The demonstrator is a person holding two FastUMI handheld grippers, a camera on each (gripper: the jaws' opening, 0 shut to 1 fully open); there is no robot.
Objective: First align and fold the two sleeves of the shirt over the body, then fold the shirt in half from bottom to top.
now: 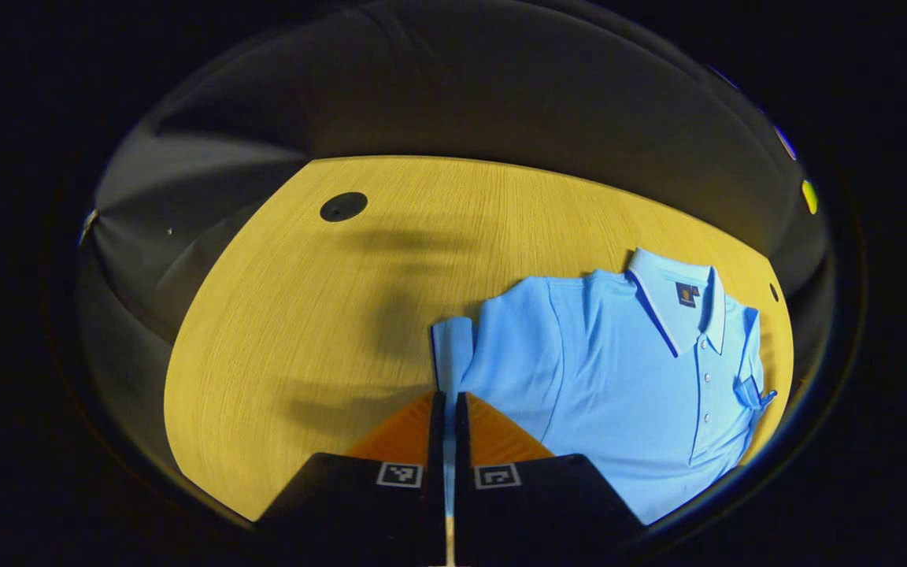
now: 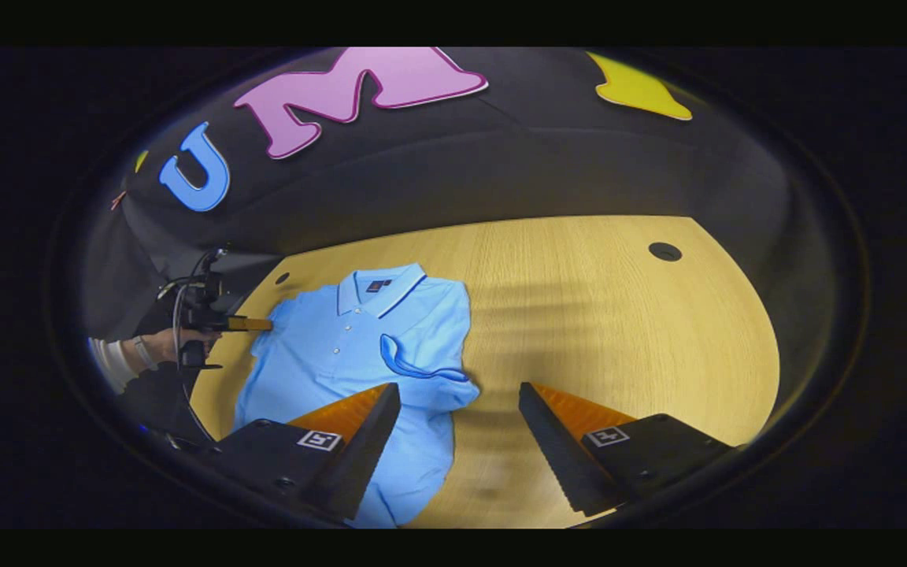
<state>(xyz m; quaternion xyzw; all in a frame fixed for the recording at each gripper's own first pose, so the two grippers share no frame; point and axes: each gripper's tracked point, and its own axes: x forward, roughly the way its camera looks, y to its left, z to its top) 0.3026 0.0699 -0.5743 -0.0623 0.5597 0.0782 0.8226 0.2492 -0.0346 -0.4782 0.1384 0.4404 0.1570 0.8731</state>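
On the wooden desk [image 1: 304, 315] lies the light blue polo shirt [image 1: 603, 370], front up, collar [image 1: 670, 295] toward the far edge. In the left gripper view it sits at about three o'clock from my left tongs [image 1: 447, 409], which are pinched together on the cuff of one short sleeve [image 1: 452, 346]; a strip of blue cloth runs between the two fingers, so both press on it. In the right gripper view the same shirt [image 2: 343, 354] lies at about ten o'clock, and my right tongs [image 2: 460, 402] hang above the desk [image 2: 619, 315] with the jaws spread wide and nothing between them. The other sleeve [image 2: 422, 370] is already folded in over the body, its dark-trimmed cuff curling on the chest, just ahead of the tongs' one finger. At nine o'clock in that view my hand [image 2: 166, 345] holds the left tongs [image 2: 253, 324] at the shirt's far sleeve. A dark round hole [image 1: 343, 206] sits in the desk toward its far edge.
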